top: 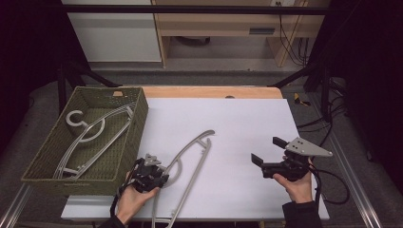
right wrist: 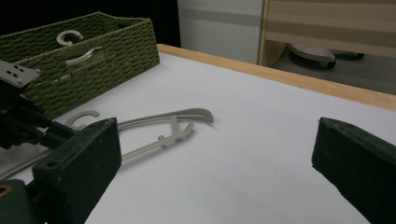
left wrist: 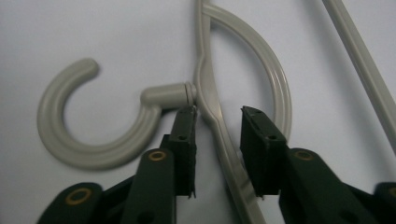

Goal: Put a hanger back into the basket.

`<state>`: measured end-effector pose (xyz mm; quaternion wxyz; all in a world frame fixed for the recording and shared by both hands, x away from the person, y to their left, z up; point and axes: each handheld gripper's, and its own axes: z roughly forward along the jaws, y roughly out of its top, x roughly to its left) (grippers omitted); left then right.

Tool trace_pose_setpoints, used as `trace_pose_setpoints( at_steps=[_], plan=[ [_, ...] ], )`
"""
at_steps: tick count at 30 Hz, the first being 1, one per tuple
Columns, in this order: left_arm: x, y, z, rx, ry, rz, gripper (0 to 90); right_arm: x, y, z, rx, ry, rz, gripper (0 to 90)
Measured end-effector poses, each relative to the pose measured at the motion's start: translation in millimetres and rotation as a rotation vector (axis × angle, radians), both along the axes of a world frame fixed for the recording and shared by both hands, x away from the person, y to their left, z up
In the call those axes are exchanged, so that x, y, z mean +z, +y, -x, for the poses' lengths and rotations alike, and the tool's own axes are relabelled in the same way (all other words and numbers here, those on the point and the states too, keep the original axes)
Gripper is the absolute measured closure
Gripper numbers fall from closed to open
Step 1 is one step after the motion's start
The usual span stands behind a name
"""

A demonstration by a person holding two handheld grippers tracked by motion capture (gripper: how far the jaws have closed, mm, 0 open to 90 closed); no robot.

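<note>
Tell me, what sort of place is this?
Probably a lab or workshop set up for recording. A white table stands inside a dark frame, loose cables trail beside it, and plain cabinets line the back. On it are a woven basket and a grey hanger.

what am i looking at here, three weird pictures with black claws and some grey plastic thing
A person sits at a table holding a two-jaw tool in each hand. The high view looks down on the whole table; the other two pictures come from cameras riding on each tool, looking along its black jaws.

On the white table top lies a grey plastic clothes hanger. At the left stands a green woven basket with more hangers inside.

The left hand-held gripper has its jaws on either side of the hanger's bar, just beside the hook; a small gap shows, so it is not clamped. The right hand-held gripper is wide open, holding nothing, above the table.
</note>
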<state>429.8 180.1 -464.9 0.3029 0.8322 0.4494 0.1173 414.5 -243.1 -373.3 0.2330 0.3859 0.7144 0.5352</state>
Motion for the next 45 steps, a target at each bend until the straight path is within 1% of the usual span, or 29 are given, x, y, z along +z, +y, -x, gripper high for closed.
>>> trace_pose_setpoints(
  at_steps=[1, 3, 5, 7, 8, 9, 10, 13, 14, 15, 18, 20, 21, 22, 23, 24, 25, 27, 28, 29, 30, 33, 34, 35, 36, 38, 39, 43, 45],
  plan=[
    [0.6, 0.7, 1.5, 0.006, -0.001, -0.011, 64.9, 0.3, -0.3, 0.2, -0.001, -0.001, -0.001, 1.8],
    [0.3, 1.9, 1.2, 0.012, 0.01, -0.002, 65.1, 0.6, -0.6, 0.4, 0.001, -0.002, -0.002, 1.8],
    [1.7, -1.0, -0.2, 0.004, 0.02, -0.027, 66.1, 0.6, 0.2, 0.4, 0.0, 0.0, 0.0, 1.8],
    [2.9, -5.2, -0.7, -0.005, 0.026, -0.056, 74.7, 0.3, 0.8, 0.1, 0.006, -0.002, 0.007, 1.8],
    [3.4, -6.7, -1.0, -0.01, 0.021, -0.072, 74.7, 0.3, 1.5, -0.1, 0.001, 0.0, 0.005, 1.8],
    [3.8, -6.9, -1.7, -0.017, 0.024, -0.075, 74.6, 0.1, 1.7, -0.2, 0.002, -0.001, 0.006, 1.8],
    [4.2, -5.6, -3.1, -0.02, 0.037, -0.065, 74.7, 0.1, 1.7, -0.1, 0.002, 0.0, 0.006, 1.8],
    [4.1, -2.6, -7.0, -0.029, 0.047, -0.04, 76.2, -0.2, 1.7, -0.3, 0.005, 0.001, 0.008, 1.8],
    [4.8, -2.0, -8.3, -0.042, 0.049, -0.046, 78.2, -0.5, 1.7, -0.4, 0.007, 0.005, 0.008, 1.8],
    [4.1, -2.6, -9.1, -0.036, 0.036, -0.04, 78.2, -0.5, 1.7, -0.4, 0.007, 0.005, 0.008, 1.8],
    [5.6, -2.4, -13.6, -0.07, 0.05, -0.047, 80.0, -1.1, 1.5, -1.0, 0.006, 0.004, 0.01, 1.8],
    [4.8, -3.5, -16.4, -0.08, 0.036, -0.041, 80.4, -1.2, 1.4, -1.1, 0.005, 0.005, 0.008, 1.8],
    [5.9, -3.6, -17.9, -0.095, 0.047, -0.046, 80.8, -1.1, 1.2, -1.0, 0.006, 0.004, 0.01, 1.8],
    [5.7, -4.6, -19.1, -0.099, 0.039, -0.037, 81.3, -1.0, 1.1, -0.9, 0.006, 0.005, 0.009, 1.8],
    [6.8, -4.8, -20.2, -0.117, 0.042, -0.047, 82.0, -1.1, 1.0, -1.0, 0.006, 0.004, 0.008, 1.8],
    [6.7, -6.0, -21.0, -0.125, 0.039, -0.039, 82.7, -1.1, 0.8, -1.0, 0.005, 0.004, 0.009, 1.8],
    [6.8, -6.8, -21.7, -0.142, 0.037, -0.051, 82.7, -1.1, 0.6, -1.0, 0.005, 0.005, 0.008, 1.8],
    [6.1, -8.1, -22.7, -0.147, 0.033, -0.059, 82.7, -1.3, 0.6, -1.2, 0.002, 0.006, 0.003, 1.8],
    [5.9, -7.9, -23.1, -0.142, 0.032, -0.051, 82.6, -1.6, 0.5, -1.2, 0.008, 0.004, 0.014, 1.8],
    [6.3, -6.9, -23.6, -0.151, 0.041, -0.053, 82.6, -1.6, 0.5, -1.2, 0.008, 0.004, 0.014, 1.8],
    [6.1, -7.1, -23.9, -0.147, 0.042, -0.047, 82.5, -1.5, 1.0, -1.1, 0.009, 0.004, 0.011, 1.8],
    [6.5, -8.3, -25.2, -0.147, 0.051, -0.056, 81.5, -1.6, 0.6, -1.4, 0.009, 0.003, 0.013, 1.8],
    [6.5, -9.2, -25.3, -0.141, 0.047, -0.064, 80.9, -1.6, 0.5, -1.4, 0.008, 0.003, 0.014, 1.8],
    [6.0, -10.7, -25.4, -0.136, 0.049, -0.082, 78.1, -1.5, 0.7, -1.3, 0.007, 0.006, 0.009, 1.8],
    [6.5, -10.9, -25.6, -0.142, 0.055, -0.087, 74.9, -1.4, 0.7, -1.2, 0.006, 0.007, 0.008, 1.8],
    [6.7, -12.7, -25.6, -0.134, 0.058, -0.094, 74.1, -1.4, 0.7, -1.3, 0.007, 0.007, 0.008, 1.8],
    [6.3, -14.2, -25.2, -0.131, 0.051, -0.102, 73.8, -1.6, 0.6, -1.6, 0.007, 0.004, 0.01, 1.8],
    [7.6, -24.9, -21.5, -0.118, 0.038, -0.18, 74.4, -1.7, 1.4, -1.8, 0.007, 0.006, 0.01, 1.8],
    [7.9, -29.1, -19.8, -0.12, 0.03, -0.203, 78.2, -1.5, 1.8, -1.6, 0.003, 0.006, 0.007, 1.8]
  ],
)
